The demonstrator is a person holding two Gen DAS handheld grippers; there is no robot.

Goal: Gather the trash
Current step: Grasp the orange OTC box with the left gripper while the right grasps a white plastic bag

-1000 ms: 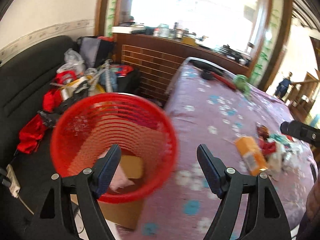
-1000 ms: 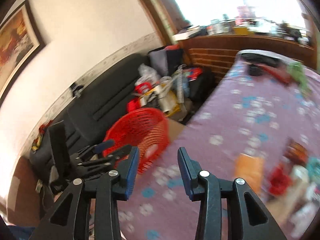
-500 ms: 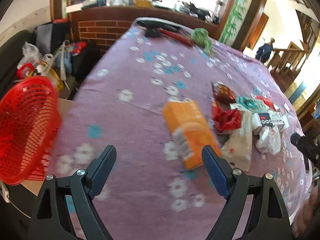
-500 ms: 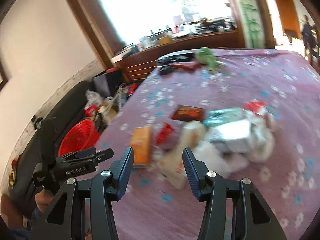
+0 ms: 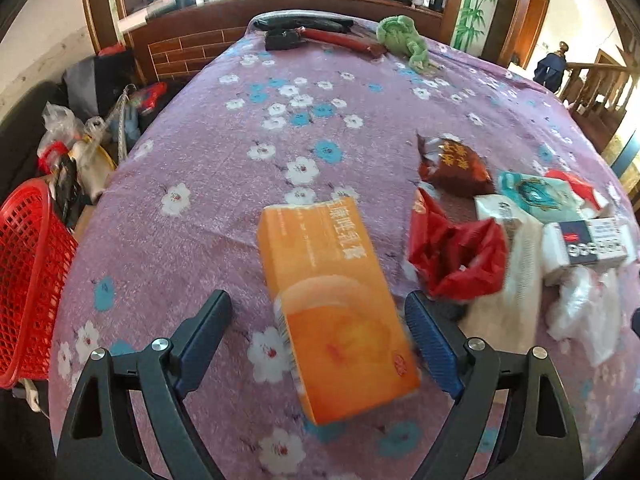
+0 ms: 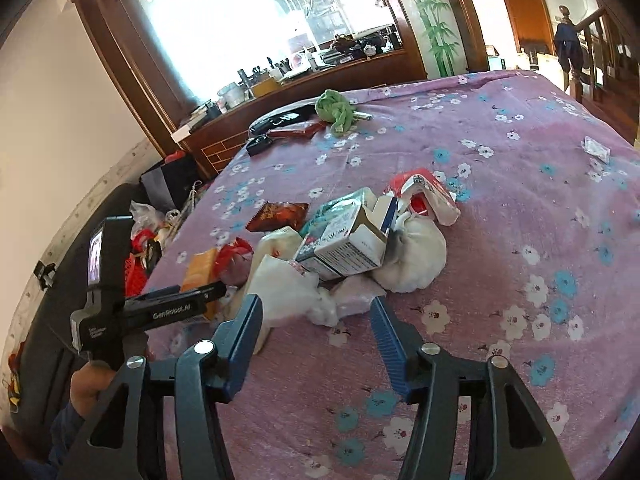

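Trash (wrappers, boxes, white bags) sits heaped on your purple flowered tablecloth [image 5: 224, 184]; your left gripper [image 5: 318, 340] gapes around the flat orange carton [image 5: 332, 304], your right gripper [image 6: 316, 340], just widening, holds nothing.

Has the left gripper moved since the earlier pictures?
Yes. The left gripper swung away from the red basket, now at the view's left edge, and over the orange carton.

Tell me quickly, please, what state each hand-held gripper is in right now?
Left hand-held gripper: open, holding nothing; the orange carton lies between its fingers, untouched.
Right hand-held gripper: open and empty, its jaws just opened wider, above the white bags.
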